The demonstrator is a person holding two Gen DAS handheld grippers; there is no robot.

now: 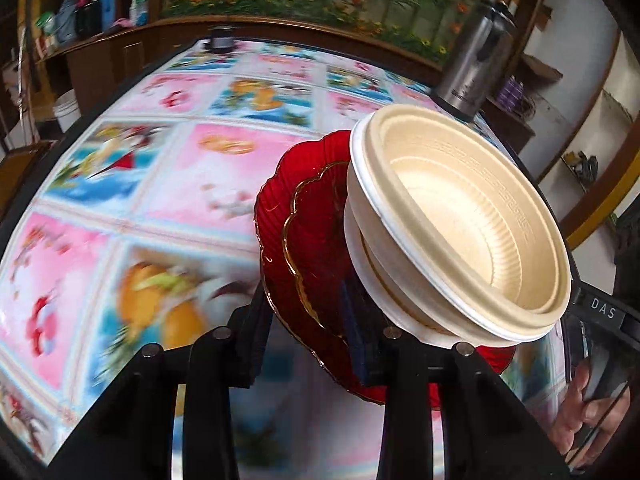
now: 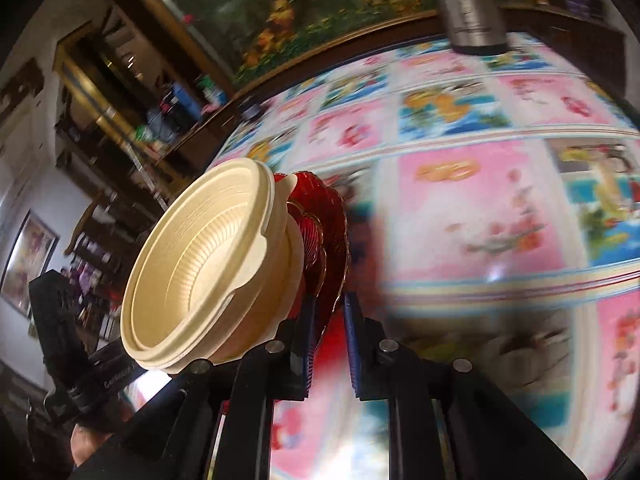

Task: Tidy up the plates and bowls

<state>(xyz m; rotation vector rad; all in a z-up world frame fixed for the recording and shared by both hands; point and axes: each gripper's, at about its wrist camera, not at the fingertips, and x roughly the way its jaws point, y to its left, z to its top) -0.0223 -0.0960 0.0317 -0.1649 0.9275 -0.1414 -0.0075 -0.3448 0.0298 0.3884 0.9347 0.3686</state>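
The stack is off the desk: two red plates with gilt scalloped edges, nested, and on them cream bowls nested inside a white bowl. It hangs tilted above the bright picture-print cloth, nearer the camera than the steel flask that stands at the desk's far edge.

The left gripper is nearly closed, its pads pinching the red plates' rim on the near side. The right gripper pinches the opposite rim, jaws narrow, with the plate edge between its blue pads; motion blur there makes it hard to say how squarely the pads bear, though they seem to hold.

Only the plates are gripped. The bowls merely sit on top, unheld, and the stack already leans. A steeper tilt, or a jolt, could send the bowls sliding off toward the desk. The two grippers must also travel together: if one runs ahead or twists, the glossy plate rim could slip from the thin pinch, or the two plates could shift against each other. Carried toward the flask, the stack could knock it.

Legible writing is sparse: "DAS" on the other gripper's body, seen from the left wrist. The flask's print and the lettering on the black handle in the right wrist view are too blurred to read.
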